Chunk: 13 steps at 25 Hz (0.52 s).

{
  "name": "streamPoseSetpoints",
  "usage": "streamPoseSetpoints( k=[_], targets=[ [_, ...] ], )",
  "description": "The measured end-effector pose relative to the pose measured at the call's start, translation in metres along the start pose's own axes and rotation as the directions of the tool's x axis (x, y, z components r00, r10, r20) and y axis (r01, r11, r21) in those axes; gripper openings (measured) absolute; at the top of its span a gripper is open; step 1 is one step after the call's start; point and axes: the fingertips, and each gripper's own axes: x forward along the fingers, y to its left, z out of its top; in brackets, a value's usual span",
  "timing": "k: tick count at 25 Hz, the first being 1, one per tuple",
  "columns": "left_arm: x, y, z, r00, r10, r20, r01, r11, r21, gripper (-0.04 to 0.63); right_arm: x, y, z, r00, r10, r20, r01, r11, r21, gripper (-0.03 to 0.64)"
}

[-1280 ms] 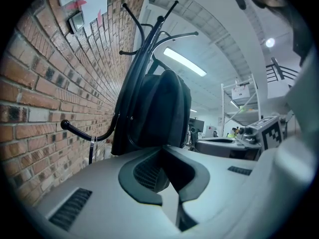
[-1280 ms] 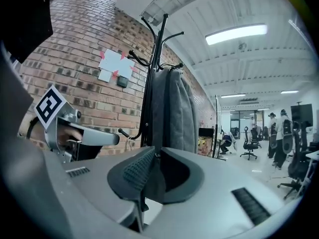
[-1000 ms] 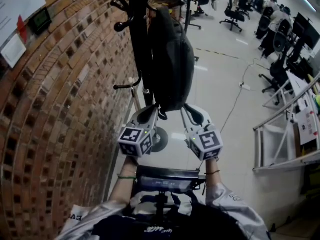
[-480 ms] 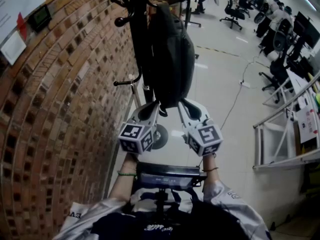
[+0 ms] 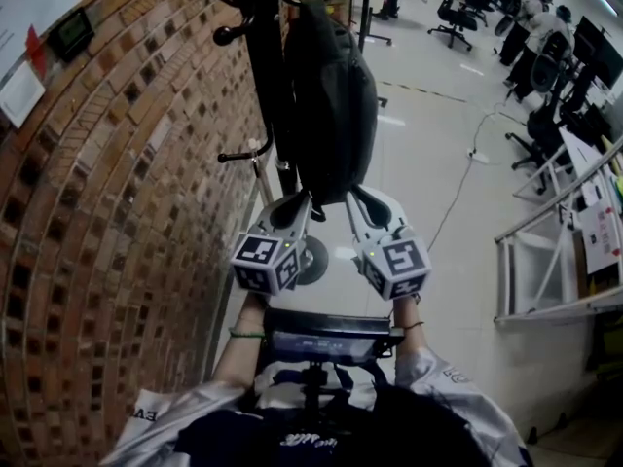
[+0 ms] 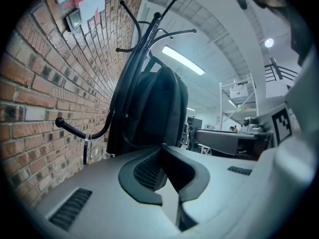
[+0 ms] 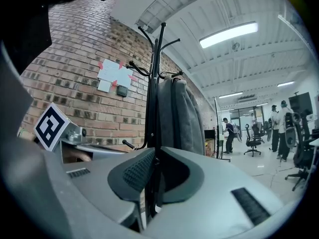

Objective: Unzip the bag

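The black bag (image 5: 331,95) hangs from a dark coat stand (image 5: 265,66) close beside the brick wall (image 5: 127,212), its bottom edge just above both grippers, which point level at it. The left gripper (image 5: 308,200) has its jaws pressed together at the tips, right at the bag's lower edge. The right gripper (image 5: 350,200), beside it, has its jaws nearly together, pinching a dark strip (image 7: 152,183) below the bag.

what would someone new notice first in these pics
A dark backpack hanging on a black coat stand beside the brick wall catches the eye first, at the top middle of the head view. Just below it, the left gripper and the right gripper both point at its bottom edge.
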Motion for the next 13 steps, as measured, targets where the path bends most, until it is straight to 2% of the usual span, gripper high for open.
streamPoseSetpoints(
  k=[13],
  targets=[
    [0.010,-0.002,-0.003,1.000,0.007,-0.008,-0.007,1.000,-0.002,0.008,0.001,-0.012,0.001,1.000,-0.016,0.021,0.016,1.000,0.006,0.025]
  ],
)
